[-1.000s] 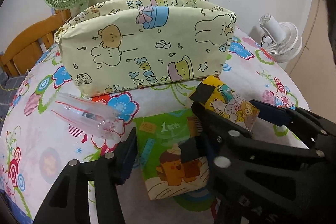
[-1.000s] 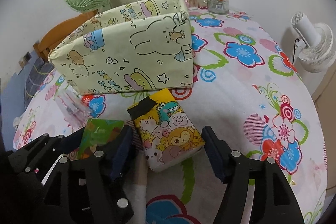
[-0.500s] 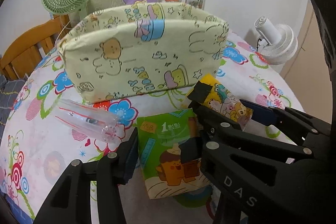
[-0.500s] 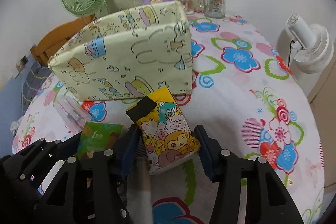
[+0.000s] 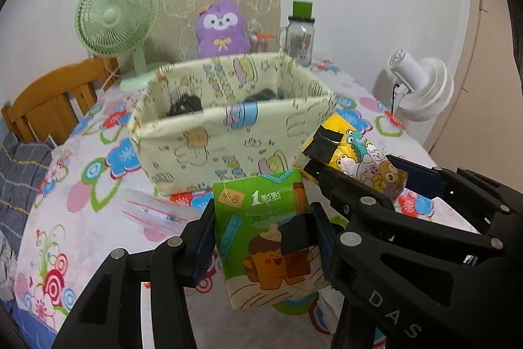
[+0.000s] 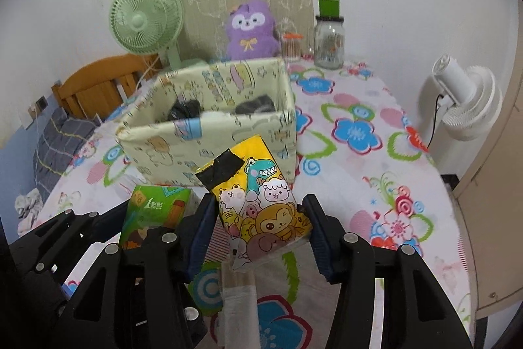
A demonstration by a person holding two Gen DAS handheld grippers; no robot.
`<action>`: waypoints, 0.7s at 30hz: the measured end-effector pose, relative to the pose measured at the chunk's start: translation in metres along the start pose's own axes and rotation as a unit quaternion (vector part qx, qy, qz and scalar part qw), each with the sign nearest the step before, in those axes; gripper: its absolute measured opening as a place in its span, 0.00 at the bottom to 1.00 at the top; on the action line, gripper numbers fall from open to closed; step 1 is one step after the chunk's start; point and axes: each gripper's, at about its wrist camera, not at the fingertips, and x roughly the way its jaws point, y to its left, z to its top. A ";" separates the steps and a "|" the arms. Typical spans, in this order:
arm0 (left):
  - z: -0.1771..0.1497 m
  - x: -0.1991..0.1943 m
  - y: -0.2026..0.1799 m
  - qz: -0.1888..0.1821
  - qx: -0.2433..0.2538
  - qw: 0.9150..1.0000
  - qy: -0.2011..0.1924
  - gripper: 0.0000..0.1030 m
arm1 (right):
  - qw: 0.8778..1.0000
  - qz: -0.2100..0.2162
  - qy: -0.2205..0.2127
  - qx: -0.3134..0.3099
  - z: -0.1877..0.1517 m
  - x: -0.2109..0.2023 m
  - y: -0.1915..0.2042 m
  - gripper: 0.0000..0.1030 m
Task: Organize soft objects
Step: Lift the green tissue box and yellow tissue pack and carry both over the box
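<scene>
Green tissue pack [image 5: 268, 231] sits tight between the two black fingers of the left gripper [image 5: 261, 234], and the blue pads squeeze its sides. It is up off the flowery tablecloth [image 6: 366, 159], near the front edge of the tabletop. The right gripper [image 6: 258, 228] pinches a yellow tissue pack [image 6: 261, 205] with cartoon animals on it, and a piece of black tape [image 6: 220, 167] is stuck on its top end. Its jaws have just been closing, with the pack between them. The two packs are side by side, the green one on the left. Behind them, near the middle of the tabletop, stands a pale yellow cloth basket [image 5: 228, 149] with dark things inside. A purple plush toy [image 5: 222, 28], a green fan [image 5: 116, 18] and a glass jar [image 6: 328, 46] stand along the back edge. A white fan [image 6: 464, 107] is past the right edge.
</scene>
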 end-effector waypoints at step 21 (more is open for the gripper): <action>0.035 -0.061 0.012 -0.007 0.013 0.998 -0.069 0.54 | 0.998 -0.015 -0.067 -0.012 0.035 -0.062 0.027 0.55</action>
